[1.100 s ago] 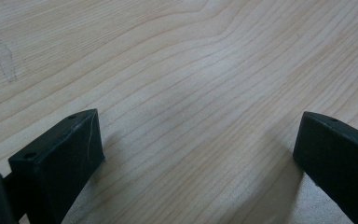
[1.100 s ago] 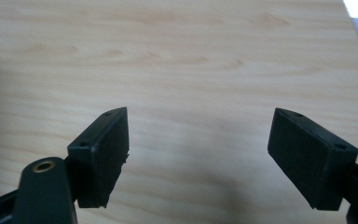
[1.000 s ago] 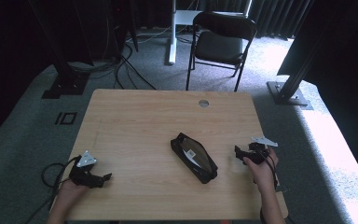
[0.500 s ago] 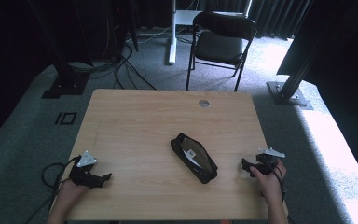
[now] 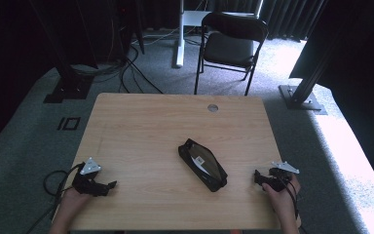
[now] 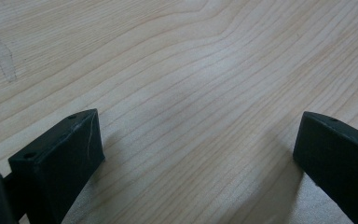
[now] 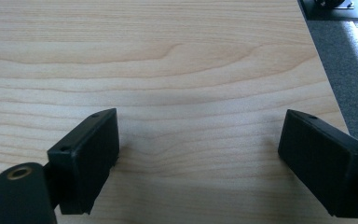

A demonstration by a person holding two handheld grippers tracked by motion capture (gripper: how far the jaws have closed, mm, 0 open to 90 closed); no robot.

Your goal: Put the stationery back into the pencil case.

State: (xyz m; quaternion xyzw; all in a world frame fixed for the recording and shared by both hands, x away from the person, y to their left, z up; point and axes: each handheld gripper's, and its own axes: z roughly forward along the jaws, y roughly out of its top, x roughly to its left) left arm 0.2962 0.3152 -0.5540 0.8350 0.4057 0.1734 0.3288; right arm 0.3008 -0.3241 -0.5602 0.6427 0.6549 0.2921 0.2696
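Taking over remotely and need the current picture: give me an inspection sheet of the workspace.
Surface: light wooden table, round grommet hole near the far edge.
Job's things: black pouch lying diagonally at mid-table, white label on top, touched by neither gripper.
Clutter: nothing seen.
Grippers: left gripper open over bare wood; right gripper open, jaws just widened, nothing between them.
Cables: one trails from each gripper; more on the floor beyond the table.
Surroundings: black folding chair, grey carpet, dark curtains.
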